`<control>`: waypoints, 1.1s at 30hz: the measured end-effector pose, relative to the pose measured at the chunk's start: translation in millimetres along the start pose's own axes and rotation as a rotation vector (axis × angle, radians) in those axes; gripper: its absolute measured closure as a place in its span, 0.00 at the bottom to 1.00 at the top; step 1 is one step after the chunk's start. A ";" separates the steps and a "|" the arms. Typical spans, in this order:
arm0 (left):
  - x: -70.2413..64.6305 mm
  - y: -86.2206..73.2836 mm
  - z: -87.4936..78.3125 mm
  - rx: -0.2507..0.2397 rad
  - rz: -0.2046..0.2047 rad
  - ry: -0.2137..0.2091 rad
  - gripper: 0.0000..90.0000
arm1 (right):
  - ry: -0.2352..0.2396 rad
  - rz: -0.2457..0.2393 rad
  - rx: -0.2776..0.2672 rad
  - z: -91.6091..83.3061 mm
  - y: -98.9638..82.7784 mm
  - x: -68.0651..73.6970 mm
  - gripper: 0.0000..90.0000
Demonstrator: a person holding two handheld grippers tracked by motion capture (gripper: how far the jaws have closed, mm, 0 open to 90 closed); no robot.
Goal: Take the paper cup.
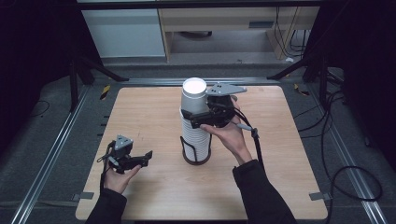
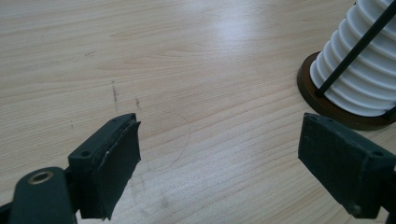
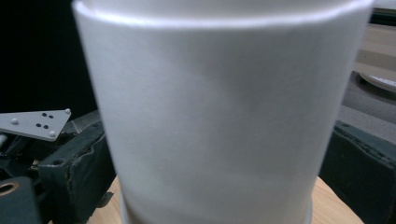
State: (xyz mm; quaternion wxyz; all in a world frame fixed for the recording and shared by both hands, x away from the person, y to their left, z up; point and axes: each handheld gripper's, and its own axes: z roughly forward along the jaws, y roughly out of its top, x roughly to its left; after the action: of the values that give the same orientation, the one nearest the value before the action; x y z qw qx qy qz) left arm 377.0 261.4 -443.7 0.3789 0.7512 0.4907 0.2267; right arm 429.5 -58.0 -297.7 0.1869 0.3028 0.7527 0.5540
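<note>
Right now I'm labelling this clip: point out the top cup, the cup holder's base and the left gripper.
top cup [image 1: 194, 95], high view, its side wall.
cup holder's base [image 2: 312, 95], left gripper view, brown rim.
left gripper [image 2: 219, 163], left gripper view, between its open jaws.

Cup stack [image 1: 196, 130] mid-table [image 1: 280, 186]

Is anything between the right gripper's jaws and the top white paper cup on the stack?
Nothing visible. The right gripper has one black jaw on each side of the top white paper cup, above the stack of white cups in the wire holder.
</note>
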 end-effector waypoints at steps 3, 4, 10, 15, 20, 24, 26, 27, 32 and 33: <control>-0.4 -0.1 0.5 0.002 0.005 0.002 0.14 | 0.007 0.007 -0.002 4.1 -2.1 -0.4 0.05; -0.7 -0.2 0.8 0.005 0.004 -0.002 0.14 | 0.009 0.008 -0.003 4.8 -2.4 -0.2 0.06; -0.5 -0.2 0.6 0.003 0.004 0.000 0.14 | -0.001 -0.005 -0.007 6.1 -3.0 1.1 0.08; -0.7 -0.5 1.4 0.008 0.004 -0.003 0.14 | -0.018 -0.040 -0.022 4.1 -2.5 4.4 0.13; -0.5 -0.7 1.6 0.010 0.004 -0.003 0.14 | -0.016 -0.044 -0.016 3.9 -1.6 4.1 0.13; -0.4 -0.9 1.9 0.011 0.004 -0.002 0.14 | -0.011 -0.049 -0.013 3.2 -1.4 3.2 0.14; -0.4 -0.9 1.9 0.012 0.004 -0.003 0.14 | -0.007 -0.052 -0.010 3.3 -0.9 2.9 0.14; -0.4 -0.9 1.9 0.012 0.005 -0.003 0.14 | -0.003 -0.053 -0.008 3.4 -0.5 2.6 0.14; 0.1 -1.1 2.3 0.015 0.004 -0.005 0.14 | 0.007 -0.055 -0.036 1.9 1.3 2.2 0.15; 0.0 -1.1 2.4 0.016 0.004 -0.005 0.14 | 0.020 -0.041 -0.056 -2.4 7.1 1.1 0.15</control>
State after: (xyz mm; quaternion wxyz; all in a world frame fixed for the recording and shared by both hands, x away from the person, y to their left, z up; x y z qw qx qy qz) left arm 378.0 260.8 -446.1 0.3737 0.7555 0.4902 0.2219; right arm 429.0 -57.5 -290.2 0.1991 0.2764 0.7448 0.5737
